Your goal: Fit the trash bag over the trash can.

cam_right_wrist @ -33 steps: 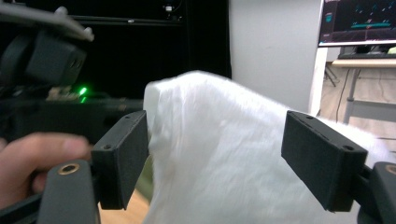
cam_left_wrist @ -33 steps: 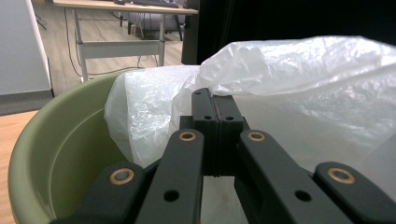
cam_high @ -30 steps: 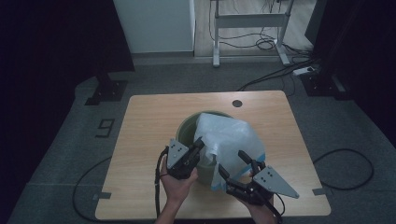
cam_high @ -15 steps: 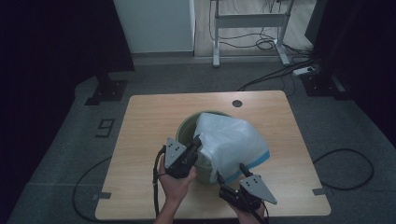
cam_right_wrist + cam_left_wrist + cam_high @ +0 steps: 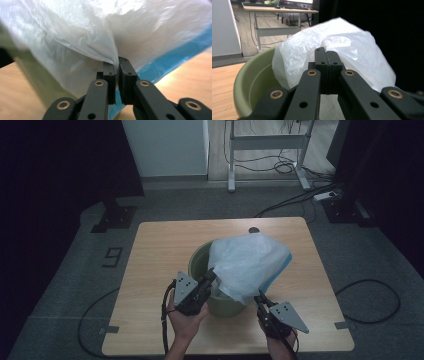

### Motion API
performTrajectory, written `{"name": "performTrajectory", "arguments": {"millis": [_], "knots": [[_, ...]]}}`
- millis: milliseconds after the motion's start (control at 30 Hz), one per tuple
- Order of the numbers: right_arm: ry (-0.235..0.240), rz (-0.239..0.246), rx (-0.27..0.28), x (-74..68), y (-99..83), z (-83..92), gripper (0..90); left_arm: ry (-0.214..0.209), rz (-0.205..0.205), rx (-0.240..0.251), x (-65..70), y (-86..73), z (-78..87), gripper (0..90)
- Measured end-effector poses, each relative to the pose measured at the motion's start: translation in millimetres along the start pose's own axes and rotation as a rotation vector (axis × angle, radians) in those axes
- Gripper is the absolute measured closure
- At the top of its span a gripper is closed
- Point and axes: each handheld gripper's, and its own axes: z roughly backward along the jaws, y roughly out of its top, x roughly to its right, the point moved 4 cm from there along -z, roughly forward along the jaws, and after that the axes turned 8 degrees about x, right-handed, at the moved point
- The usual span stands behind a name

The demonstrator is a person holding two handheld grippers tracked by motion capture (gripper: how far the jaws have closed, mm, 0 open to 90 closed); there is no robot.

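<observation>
A green bin (image 5: 196,262) stands mid-table with a white plastic bag (image 5: 247,265), blue-banded at its hem, draped over it. My left gripper (image 5: 211,274) is at the bin's near rim, jaws shut on the bag's edge. In the left gripper view the left gripper (image 5: 327,53) presses together against the bag (image 5: 352,45), beside the bin (image 5: 249,82). My right gripper (image 5: 259,296) is low at the bin's near right side. Its jaws have just been closing. In the right gripper view the right gripper (image 5: 117,62) pinches a fold of the bag (image 5: 75,37) in front of the bin (image 5: 32,82).
The wooden table (image 5: 160,245) has bare room on all sides of the bin, and a small dark hole (image 5: 254,230) near its far edge. Cables (image 5: 370,295) lie on the grey floor around it. A desk frame (image 5: 265,142) stands beyond.
My right gripper dropped toward the table's near edge, and its open jaws closed on the bag's lower fold. The left gripper stayed put at the rim.
</observation>
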Motion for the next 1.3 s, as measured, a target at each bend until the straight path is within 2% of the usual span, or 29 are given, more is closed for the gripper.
{"name": "performTrajectory", "arguments": {"millis": [67,233,333,533,667,733,800,867,933,967,1133,1233,1300], "knots": [[-0.027,0.009,0.032,4.6,8.1,0.6,86.4,0.002,-0.001,-0.001,-2.0,-1.9,2.6,89.1],[-0.062,-0.018,0.105,19.3,32.8,0.0,88.1,-0.002,0.009,-0.015,-5.8,-9.4,7.3,88.7],[-0.055,-0.028,0.147,22.4,48.0,0.2,88.1,-0.006,0.009,-0.021,-6.5,-13.7,10.1,88.3],[-0.029,-0.024,0.218,15.7,74.2,-2.2,88.3,-0.028,0.02,-0.034,-7.4,-17.2,11.6,85.4],[0.005,-0.013,0.242,9.7,85.1,-7.2,88.6,-0.079,0.018,-0.041,-5.7,-14.8,13.4,72.5],[0.025,-0.007,0.251,6.8,88.4,-9.2,88.6,-0.075,0.004,-0.04,-4.4,-11.6,15.6,61.0],[0.041,-0.004,0.253,4.6,89.8,-10.9,88.6,-0.066,-0.001,-0.022,-3.9,-6.3,19.4,54.1],[0.054,-0.001,0.246,2.8,88.9,-12.5,88.7,-0.08,0.008,-0.015,-4.1,0.0,22.0,49.0],[0.065,0.005,0.238,0.8,87.3,-13.8,88.7,-0.087,0.001,-0.005,-4.8,6.6,22.9,46.9],[0.071,0.008,0.235,-0.4,86.6,-14.3,88.7,-0.104,-0.002,-0.001,-5.2,12.2,21.1,45.9],[0.102,0.014,0.221,-5.9,84.8,-18.2,88.7,-0.152,-0.053,-0.028,-3.6,28.3,9.3,39.3],[0.111,0.012,0.216,-6.5,86.2,-21.1,88.7,-0.183,-0.104,-0.061,-2.3,29.0,-1.5,35.3],[0.116,0.01,0.216,-6.7,87.5,-21.9,88.7,-0.189,-0.136,-0.076,-1.6,26.8,-7.8,32.7]]}}
